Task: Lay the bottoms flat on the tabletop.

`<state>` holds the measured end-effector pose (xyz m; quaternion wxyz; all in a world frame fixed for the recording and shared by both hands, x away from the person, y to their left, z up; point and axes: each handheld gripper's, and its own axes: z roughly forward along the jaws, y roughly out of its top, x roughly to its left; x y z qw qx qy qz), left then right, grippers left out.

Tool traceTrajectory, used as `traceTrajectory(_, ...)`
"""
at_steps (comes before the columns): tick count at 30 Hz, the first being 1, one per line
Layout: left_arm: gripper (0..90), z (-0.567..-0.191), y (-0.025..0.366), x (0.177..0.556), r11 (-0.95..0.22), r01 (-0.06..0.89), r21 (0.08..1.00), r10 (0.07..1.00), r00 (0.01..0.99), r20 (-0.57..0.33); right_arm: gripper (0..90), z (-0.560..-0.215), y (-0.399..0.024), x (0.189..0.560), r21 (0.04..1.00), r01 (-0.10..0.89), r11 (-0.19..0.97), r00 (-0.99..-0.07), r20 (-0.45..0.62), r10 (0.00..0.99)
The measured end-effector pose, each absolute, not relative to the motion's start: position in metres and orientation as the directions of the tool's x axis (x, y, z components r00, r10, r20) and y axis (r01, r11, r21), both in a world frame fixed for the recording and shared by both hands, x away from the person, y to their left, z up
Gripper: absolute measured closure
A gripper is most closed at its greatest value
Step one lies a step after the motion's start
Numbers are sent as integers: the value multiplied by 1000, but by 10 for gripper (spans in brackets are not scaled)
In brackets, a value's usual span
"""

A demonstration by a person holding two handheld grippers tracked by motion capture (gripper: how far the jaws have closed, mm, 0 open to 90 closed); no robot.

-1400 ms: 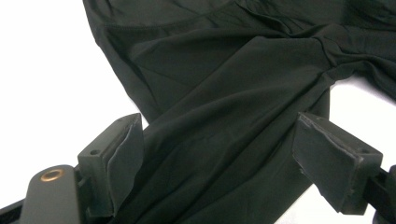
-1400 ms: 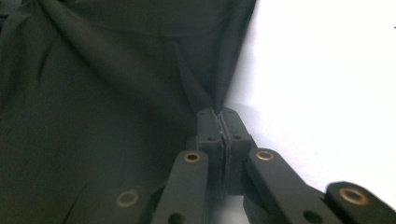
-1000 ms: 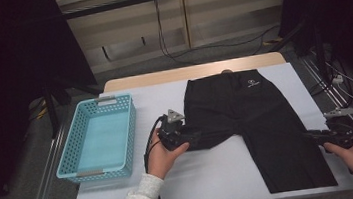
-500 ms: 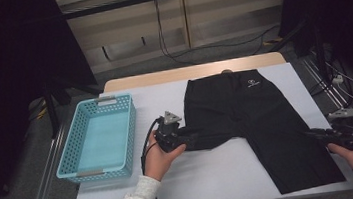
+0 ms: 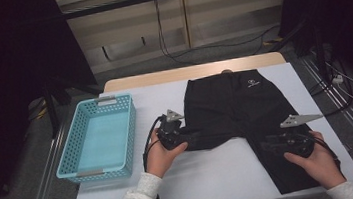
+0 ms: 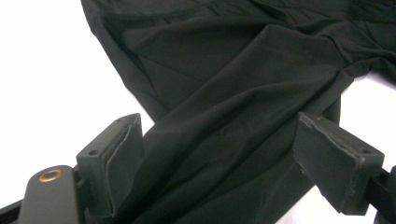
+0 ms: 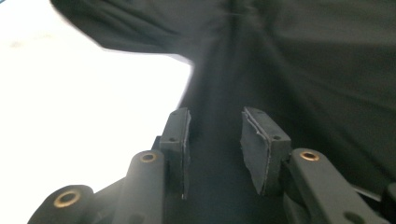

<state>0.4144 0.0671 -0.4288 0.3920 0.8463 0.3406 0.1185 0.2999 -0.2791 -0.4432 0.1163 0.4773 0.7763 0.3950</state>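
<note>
**A:** Where do the black shorts (image 5: 239, 117) lie, and which way do they run?

**B:** Flat on the white table (image 5: 208, 176), right of the middle. The waistband sits at the far edge, with a small white logo just below it. The long axis runs from the far edge back toward the person. One leg reaches down to the near right edge. The other leg is much shorter and is drawn sideways toward the table's middle, so its hem points left.

**A:** And the left gripper (image 5: 181, 138)?

**B:** It rests at the hem of that left-pointing leg. In the left gripper view (image 6: 219, 154) the jaws stand wide apart, with cloth lying between them. The pads don't press on the cloth, so it is released.

**A:** The right gripper (image 5: 275, 143)?

**B:** It lies over the long leg, near the inner edge. In the right gripper view (image 7: 215, 135) a narrow gap stands between the pads, and the fabric passes under them. Its jaws have just been opening. Nothing is pinched that I can see, though that view is a little blurred.

**A:** Anything else?

**B:** A light blue basket (image 5: 128, 130) stands on the left end of the table, well apart from the shorts.
</note>
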Motion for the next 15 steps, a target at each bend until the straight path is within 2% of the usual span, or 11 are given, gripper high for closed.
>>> traceTrajectory(3, 170, -428, 67, 416, -454, 481, 749, 669, 740, -70, 647, -447, -263, 303, 715, 649, 259, -540, 194, 819)
traceTrajectory(5, 170, -427, 68, 416, -449, 486, 750, 673, 736, -75, 672, -449, -253, 306, 707, 643, 295, -549, 157, 821)
traceTrajectory(9, 169, -426, 72, 416, -443, 490, 751, 679, 731, -76, 791, -456, -245, 307, 696, 632, 341, -571, 120, 812)
traceTrajectory(12, 169, -425, 76, 419, -427, 497, 755, 689, 720, -84, 874, -455, -249, 307, 687, 644, 337, -559, 122, 820)
traceTrajectory(15, 168, -422, 80, 420, -415, 500, 760, 697, 712, -87, 886, -455, -252, 304, 677, 658, 329, -565, 155, 811)
